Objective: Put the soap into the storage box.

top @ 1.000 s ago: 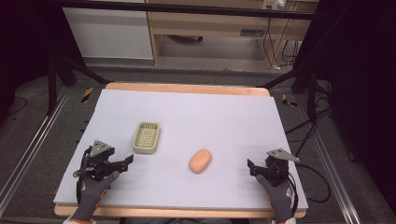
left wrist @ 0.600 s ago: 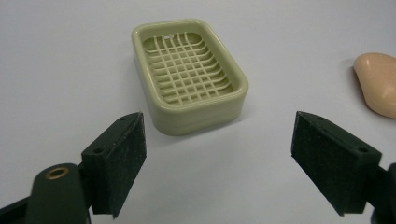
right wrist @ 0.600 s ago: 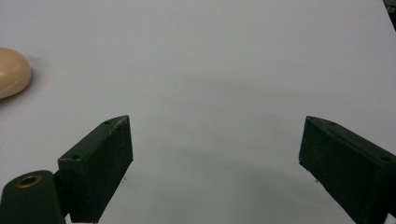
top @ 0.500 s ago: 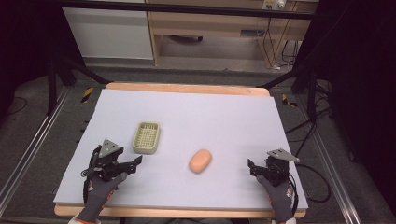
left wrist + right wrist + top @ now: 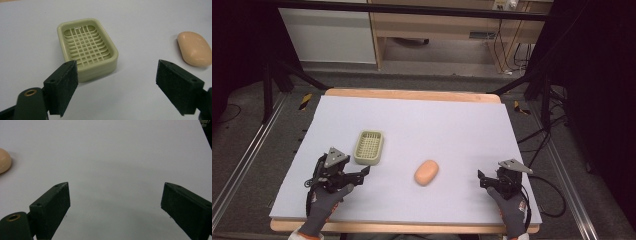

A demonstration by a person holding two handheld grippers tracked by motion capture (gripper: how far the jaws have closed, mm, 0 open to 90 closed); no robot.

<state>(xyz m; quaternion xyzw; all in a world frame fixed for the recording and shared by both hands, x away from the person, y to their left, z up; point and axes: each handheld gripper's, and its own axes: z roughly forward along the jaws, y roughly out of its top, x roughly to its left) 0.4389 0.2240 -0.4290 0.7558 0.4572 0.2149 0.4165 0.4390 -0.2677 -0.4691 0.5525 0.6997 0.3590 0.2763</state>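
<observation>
Green soap dish point(image 5: 369, 147) is lying long axis near-to-far, just beyond left gripper point(image 5: 357, 176), whose jaws are standing spread, holding nothing.

A desk point(image 5: 462, 125) with a pale lilac top and a light wooden edge takes up the middle of the high view. At 12 o'clock beyond it stands a wooden shelf unit point(image 5: 447, 27), and a white panel point(image 5: 327, 35) stands at about 11 o'clock. Black cables point(image 5: 502, 50) hang down beside the shelf at 1 o'clock. A metal rail point(image 5: 242, 165) runs along the grey floor point(image 5: 257, 125) at 9 o'clock, and another rail point(image 5: 572, 180) lies at 3 o'clock. Dark stand legs point(image 5: 287, 75) slant down at 10 o'clock. Small yellow-and-black striped markers sit on the floor just beside the desk's far corners, one point(image 5: 305, 101) at 10 o'clock and one point(image 5: 519, 108) at 2 o'clock.
</observation>
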